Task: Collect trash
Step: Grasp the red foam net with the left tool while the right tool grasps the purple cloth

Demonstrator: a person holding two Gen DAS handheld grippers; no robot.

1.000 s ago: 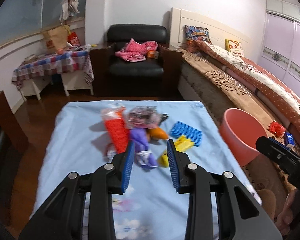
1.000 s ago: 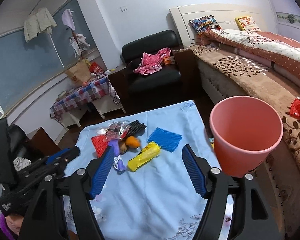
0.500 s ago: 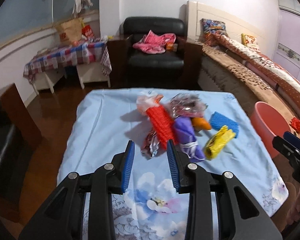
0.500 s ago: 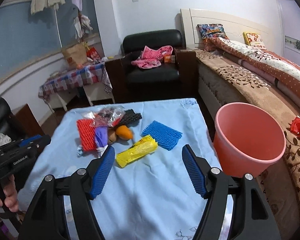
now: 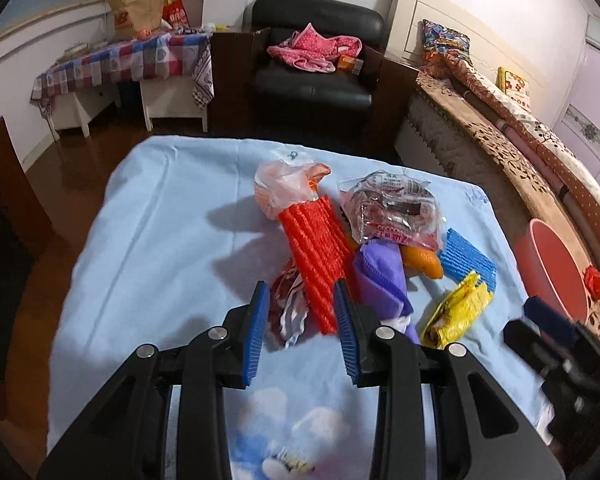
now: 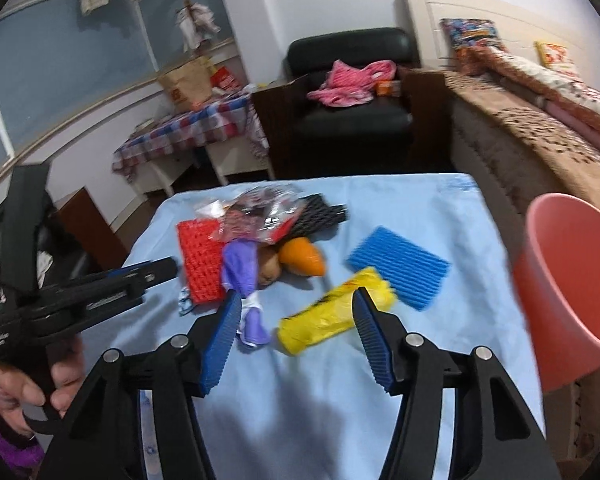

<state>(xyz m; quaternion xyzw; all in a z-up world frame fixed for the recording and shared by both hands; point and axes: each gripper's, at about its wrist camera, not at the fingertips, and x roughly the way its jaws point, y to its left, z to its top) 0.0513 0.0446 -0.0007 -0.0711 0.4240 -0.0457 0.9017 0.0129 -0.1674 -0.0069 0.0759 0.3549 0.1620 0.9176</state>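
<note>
A pile of trash lies on the light blue cloth: a red foam net, a crumpled silver wrapper, a purple bag, a clear printed wrapper, an orange fruit, a blue foam net and a yellow wrapper. My left gripper is open just above the near end of the red net and the silver wrapper. My right gripper hovers over the yellow wrapper, its jaws closing, with no pad touching the wrapper.
A pink bucket stands at the table's right edge, next to the bed. A black foam net lies behind the pile. A black armchair and a checked side table stand beyond. A hand holds the left gripper.
Both grippers have come down and closer to the pile. The right gripper's jaws have narrowed around the yellow wrapper's spot. The trash has not moved.
</note>
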